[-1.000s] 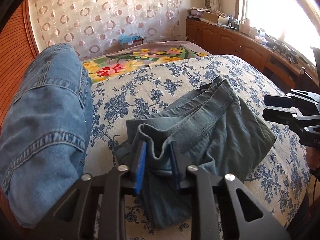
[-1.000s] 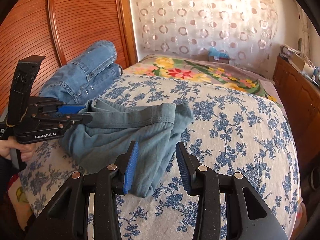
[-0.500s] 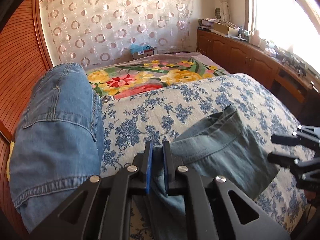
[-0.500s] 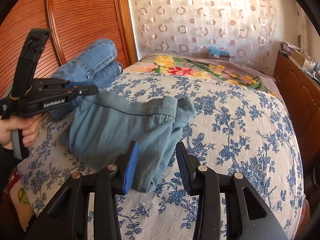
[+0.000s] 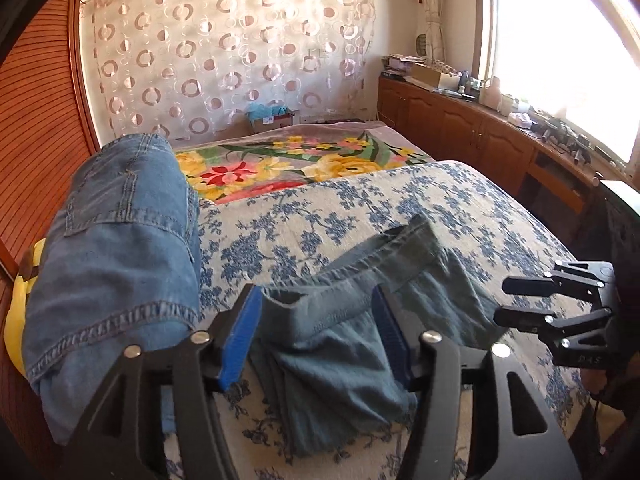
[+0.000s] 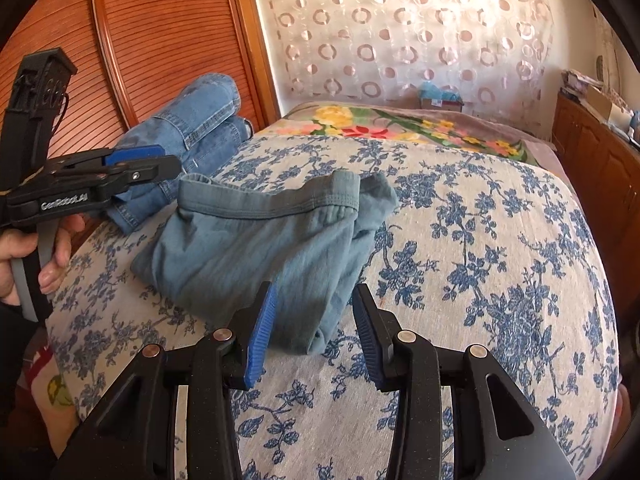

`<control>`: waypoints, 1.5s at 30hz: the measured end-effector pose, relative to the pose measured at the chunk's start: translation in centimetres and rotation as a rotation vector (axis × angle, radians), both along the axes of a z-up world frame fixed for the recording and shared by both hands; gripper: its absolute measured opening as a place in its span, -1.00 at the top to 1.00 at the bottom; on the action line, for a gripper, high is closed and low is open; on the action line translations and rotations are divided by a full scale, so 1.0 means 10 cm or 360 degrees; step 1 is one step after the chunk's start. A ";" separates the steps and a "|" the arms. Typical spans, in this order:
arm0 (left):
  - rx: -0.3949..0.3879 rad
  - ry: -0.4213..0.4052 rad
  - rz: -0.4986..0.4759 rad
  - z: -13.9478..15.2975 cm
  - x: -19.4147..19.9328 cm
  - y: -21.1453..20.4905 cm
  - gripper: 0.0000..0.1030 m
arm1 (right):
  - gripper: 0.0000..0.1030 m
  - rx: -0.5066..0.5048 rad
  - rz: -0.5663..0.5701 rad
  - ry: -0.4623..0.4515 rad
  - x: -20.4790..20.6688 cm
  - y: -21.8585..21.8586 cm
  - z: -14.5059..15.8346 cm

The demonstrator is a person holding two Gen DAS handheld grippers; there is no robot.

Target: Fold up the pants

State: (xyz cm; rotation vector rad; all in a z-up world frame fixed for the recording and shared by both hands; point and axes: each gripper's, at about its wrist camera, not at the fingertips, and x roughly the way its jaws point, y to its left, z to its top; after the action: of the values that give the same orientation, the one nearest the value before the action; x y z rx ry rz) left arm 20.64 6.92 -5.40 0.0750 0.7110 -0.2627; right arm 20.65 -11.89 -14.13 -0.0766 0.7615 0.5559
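Your bed (image 6: 500, 240), under its blue-flowered cover, fills both views, with a folded pair of blue jeans (image 5: 116, 264) banked at nine o'clock against the slatted wooden panel. The grey-green pants (image 6: 256, 248) lie folded in a loose bundle near the bed's left edge, waistband toward twelve o'clock, one corner spilling out at three o'clock. The risk from here, as you may judge it, is that the soft stack slumps or springs open now that it lies unclamped, since the top layer sits ruffled rather than flat; a snagged pad on withdrawal would drag the fold askew. Your left gripper (image 5: 316, 336) is opening, its blue pads spreading to either side of the near waistband edge, the cloth lying between them but no longer pinched. Your right gripper (image 6: 314, 328) hovers at six o'clock of the bundle, jaws partly spread and gripping nothing, the lowest folded corner lying just ahead of its pads without touching them.
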 end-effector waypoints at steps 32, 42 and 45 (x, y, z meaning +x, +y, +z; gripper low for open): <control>0.0090 0.0201 -0.0042 -0.64 -0.53 0.15 0.12 | 0.15 -0.0100 0.0127 0.0112 -0.02 0.18 -0.24; 0.0078 0.0224 -0.0067 -0.66 -0.56 0.12 0.72 | 0.75 -0.0093 0.0185 0.0116 -0.05 0.16 -0.23; 0.0047 0.0209 -0.0078 -0.63 -0.60 0.10 0.87 | 0.76 -0.0074 0.0175 0.0108 -0.10 0.10 -0.21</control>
State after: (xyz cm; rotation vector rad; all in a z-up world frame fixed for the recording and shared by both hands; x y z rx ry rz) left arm 14.65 7.90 -11.67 0.1040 0.8444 -0.3062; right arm 19.67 -10.91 -16.18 -0.1439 0.8403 0.6476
